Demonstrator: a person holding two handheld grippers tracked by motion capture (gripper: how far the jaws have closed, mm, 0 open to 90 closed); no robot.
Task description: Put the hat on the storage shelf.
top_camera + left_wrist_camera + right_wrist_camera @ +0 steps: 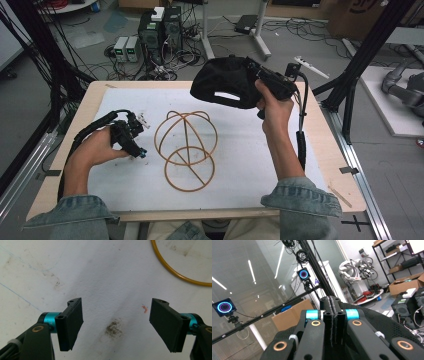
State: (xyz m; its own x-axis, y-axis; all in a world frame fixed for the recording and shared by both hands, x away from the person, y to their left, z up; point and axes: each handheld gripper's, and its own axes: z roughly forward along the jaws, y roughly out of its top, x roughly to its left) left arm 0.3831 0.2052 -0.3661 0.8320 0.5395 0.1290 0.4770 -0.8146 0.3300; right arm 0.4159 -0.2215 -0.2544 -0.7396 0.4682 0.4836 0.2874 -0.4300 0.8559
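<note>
A black cap (225, 82) hangs in the air over the table's far edge, with my right gripper (252, 75) shut on its rim. In the right gripper view the jaws (332, 302) are pressed together on a thin fold of the cap's black fabric (384, 320). A golden wire hat stand (188, 145), a dome over a round base ring, rests on the white mat in front of and below the cap. My left gripper (140, 150) rests low on the mat left of the stand, open with nothing between its pads (116, 322). Part of the stand's ring (175, 275) curves past its top right.
The white mat (250, 165) covers a wooden table (330, 165). A thin wooden stick (340, 196) lies at the front right corner. Computers and tangled cables (160, 30) sit on the floor behind. Black frame posts (360, 65) rise at the right.
</note>
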